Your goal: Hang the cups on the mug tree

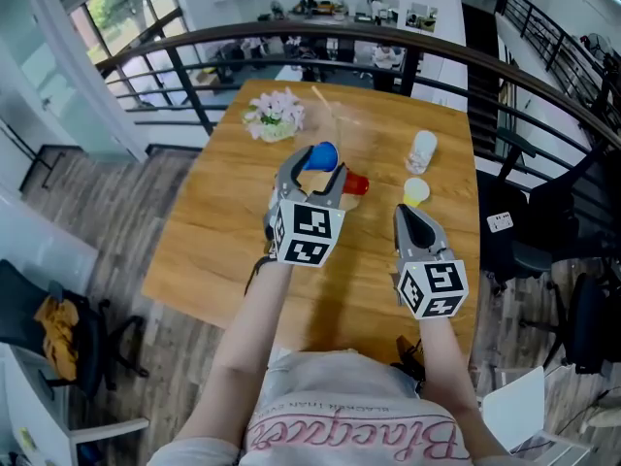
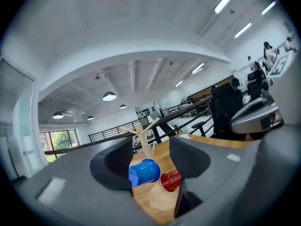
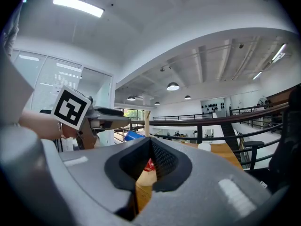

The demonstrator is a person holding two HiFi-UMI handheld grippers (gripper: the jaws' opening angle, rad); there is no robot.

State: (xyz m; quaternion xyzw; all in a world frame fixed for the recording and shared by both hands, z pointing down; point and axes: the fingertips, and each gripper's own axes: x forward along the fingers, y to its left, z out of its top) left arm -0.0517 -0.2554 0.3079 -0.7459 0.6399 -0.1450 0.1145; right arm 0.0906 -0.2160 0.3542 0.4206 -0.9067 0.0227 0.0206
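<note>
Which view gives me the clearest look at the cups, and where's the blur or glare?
Head view: sharpest, evenly lit, railing bowed by the lens, mild sheen on the table. Left gripper view: strong fisheye, blue cup and red cup slightly soft. Right gripper view: bright ceiling light, red cup only a sliver.

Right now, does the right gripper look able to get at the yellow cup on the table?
Probably yes. The yellow cup stands just ahead of the right gripper with nothing between, though its shut jaws must open first.
</note>
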